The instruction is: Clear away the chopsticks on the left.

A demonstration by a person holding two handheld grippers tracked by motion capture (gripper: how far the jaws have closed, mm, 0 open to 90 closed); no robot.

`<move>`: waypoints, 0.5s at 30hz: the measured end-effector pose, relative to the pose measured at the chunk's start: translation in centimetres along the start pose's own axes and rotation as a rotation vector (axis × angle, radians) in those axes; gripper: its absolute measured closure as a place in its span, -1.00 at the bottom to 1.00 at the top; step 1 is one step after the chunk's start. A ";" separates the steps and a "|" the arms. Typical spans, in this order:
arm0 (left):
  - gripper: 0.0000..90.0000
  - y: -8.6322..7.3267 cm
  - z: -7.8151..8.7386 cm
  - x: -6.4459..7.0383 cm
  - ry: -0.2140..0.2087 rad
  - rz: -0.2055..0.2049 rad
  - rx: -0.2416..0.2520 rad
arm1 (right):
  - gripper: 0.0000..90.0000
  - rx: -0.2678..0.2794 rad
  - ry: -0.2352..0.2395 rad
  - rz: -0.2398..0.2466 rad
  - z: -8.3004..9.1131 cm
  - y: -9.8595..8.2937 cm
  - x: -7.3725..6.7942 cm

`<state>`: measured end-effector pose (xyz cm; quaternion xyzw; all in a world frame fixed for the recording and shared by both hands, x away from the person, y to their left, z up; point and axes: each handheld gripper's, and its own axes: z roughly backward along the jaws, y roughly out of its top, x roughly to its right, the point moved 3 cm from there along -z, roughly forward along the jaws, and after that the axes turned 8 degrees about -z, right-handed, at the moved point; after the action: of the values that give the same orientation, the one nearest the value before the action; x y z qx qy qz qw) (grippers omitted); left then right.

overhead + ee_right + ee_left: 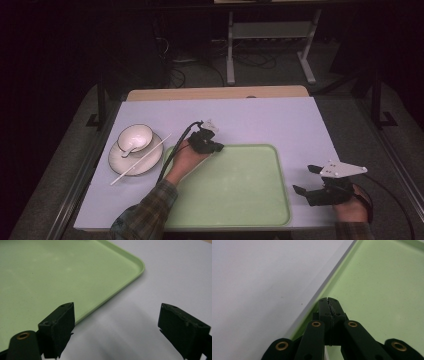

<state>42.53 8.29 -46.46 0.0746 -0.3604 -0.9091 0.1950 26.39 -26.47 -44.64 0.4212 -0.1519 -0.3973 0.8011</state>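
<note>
No writing showed on my plain pale-green tray (235, 200). Left gripper (329, 304) was pressed together over its rim; right gripper (117, 327) was spread wide just beside it.

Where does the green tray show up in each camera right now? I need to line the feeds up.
High view: green tray lies at centre bottom, between the left gripper at its far left corner and the right gripper off its right edge.
Left gripper view: it takes up the right side, behind the shut fingers.
Right gripper view: upper left, rounded corner at top.
Shared landmark: the tray's raised rim against the pale table cover.
</note>
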 end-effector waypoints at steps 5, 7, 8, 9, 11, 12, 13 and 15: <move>1.00 -0.1 0.2 -0.2 0.010 0.010 -0.009 | -0.71 0.001 -0.001 0.000 0.0 0.0 0.0; 1.00 -0.4 0.5 -0.4 0.021 0.019 -0.015 | -0.71 0.001 -0.001 0.001 0.0 0.0 0.0; 1.00 -0.4 0.6 -0.5 0.023 0.016 -0.016 | -0.71 0.002 -0.001 0.000 0.0 0.0 0.0; 1.00 -0.6 0.7 -0.5 0.024 0.021 -0.016 | -0.71 0.002 -0.001 -0.001 0.0 0.0 0.0; 1.00 -0.7 0.8 -0.6 0.027 0.022 -0.017 | -0.71 0.002 -0.002 -0.001 0.1 0.0 0.0; 1.00 -0.8 0.9 -0.7 0.029 0.024 -0.018 | -0.71 0.002 -0.002 -0.001 0.1 0.0 0.0; 1.00 -1.0 1.1 -0.8 0.033 0.027 -0.020 | -0.71 0.001 -0.002 -0.001 0.0 0.0 0.0; 1.00 -1.1 1.2 -0.9 0.035 0.031 -0.019 | -0.71 0.001 -0.003 -0.001 0.0 0.0 0.0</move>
<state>42.65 10.14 -46.33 0.0832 -0.3492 -0.9080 0.2159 26.37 -26.52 -44.62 0.4212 -0.1530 -0.3981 0.8004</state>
